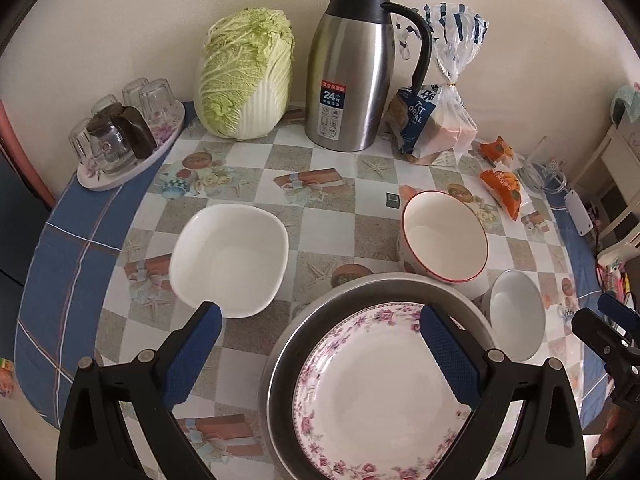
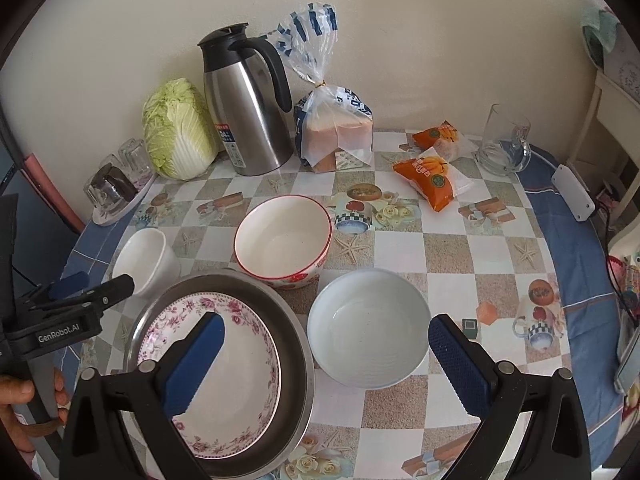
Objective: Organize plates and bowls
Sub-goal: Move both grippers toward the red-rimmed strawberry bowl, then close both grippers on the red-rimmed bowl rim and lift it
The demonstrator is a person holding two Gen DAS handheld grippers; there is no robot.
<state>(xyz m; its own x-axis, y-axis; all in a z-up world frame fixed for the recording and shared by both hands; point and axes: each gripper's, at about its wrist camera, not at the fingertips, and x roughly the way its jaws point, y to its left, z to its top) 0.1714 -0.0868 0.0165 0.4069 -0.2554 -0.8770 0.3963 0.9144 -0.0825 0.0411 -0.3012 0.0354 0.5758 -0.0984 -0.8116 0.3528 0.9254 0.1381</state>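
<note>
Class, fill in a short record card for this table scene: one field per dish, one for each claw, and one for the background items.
floral plate: lying inside the metal basin
red-rimmed bowl: upright, behind the basin
square white dish: left of the basin
plain white bowl: right of the basin
left claw: open, holding nothing
right claw: open, holding nothing
background: cabbage, thermos jug, bread bag
</note>
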